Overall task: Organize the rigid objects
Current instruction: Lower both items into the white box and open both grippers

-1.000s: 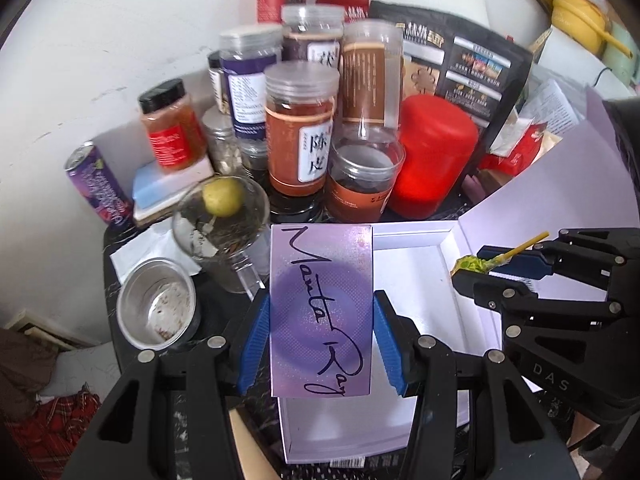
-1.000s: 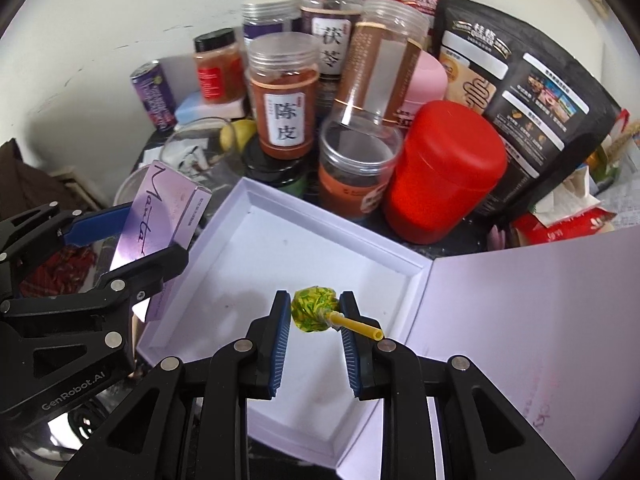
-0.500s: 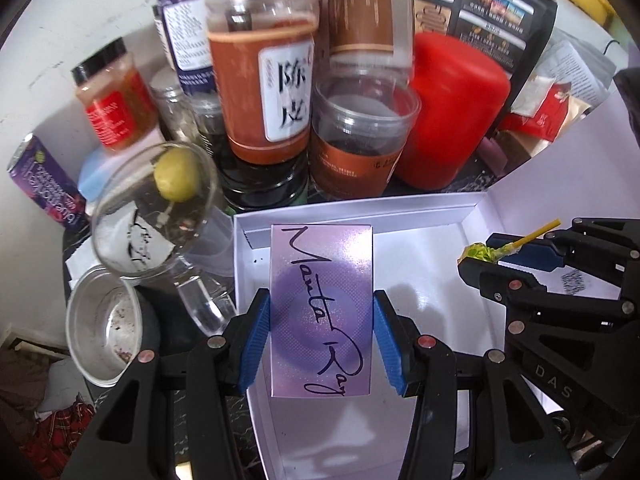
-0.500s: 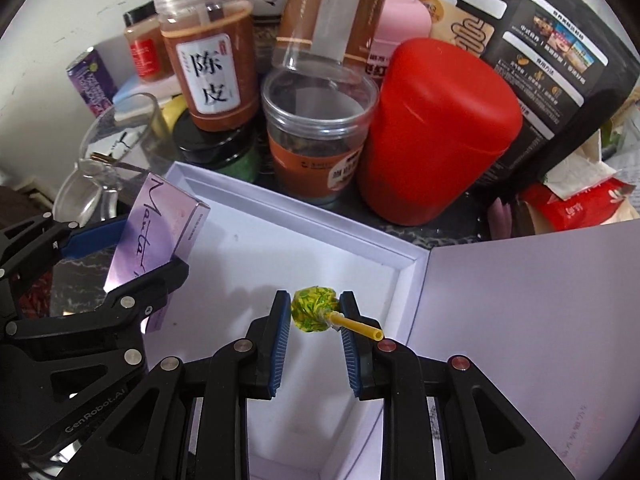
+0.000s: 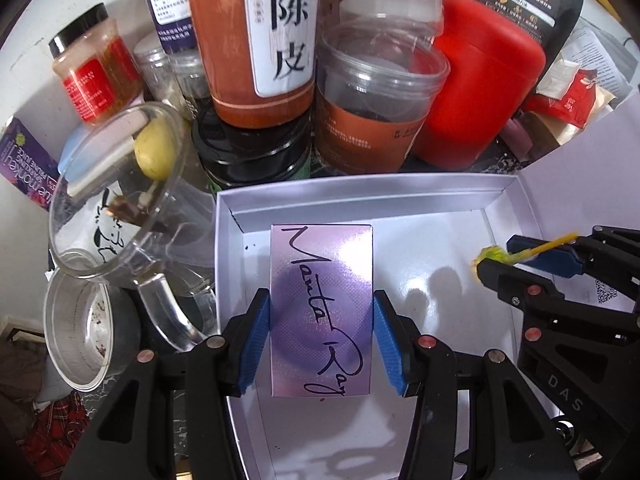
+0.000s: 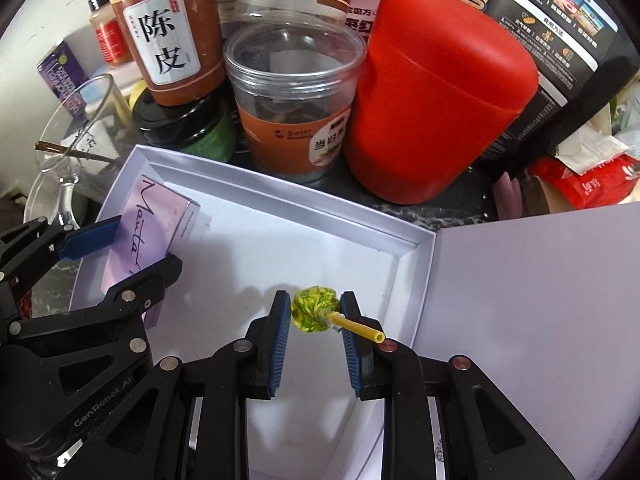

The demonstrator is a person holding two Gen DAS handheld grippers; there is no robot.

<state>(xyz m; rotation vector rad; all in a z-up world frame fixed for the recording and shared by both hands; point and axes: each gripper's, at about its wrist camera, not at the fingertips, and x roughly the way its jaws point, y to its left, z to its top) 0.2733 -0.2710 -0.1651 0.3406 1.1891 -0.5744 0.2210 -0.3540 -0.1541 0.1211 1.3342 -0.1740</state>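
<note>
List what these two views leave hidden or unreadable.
- Near end of the white box: left wrist view, covered by the left gripper and cut by the frame.
- Whether the purple carton touches the box floor: both views, its lower end is hidden.
- Tops of the jars: right wrist view, cut by the upper edge.
- QR print on the lid: left wrist view, too small, partly behind the right gripper holding the lollipop.

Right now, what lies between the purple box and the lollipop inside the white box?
Only bare white floor of the white box; nothing lies between the purple box and the lollipop. The right wrist view shows it best.
</note>
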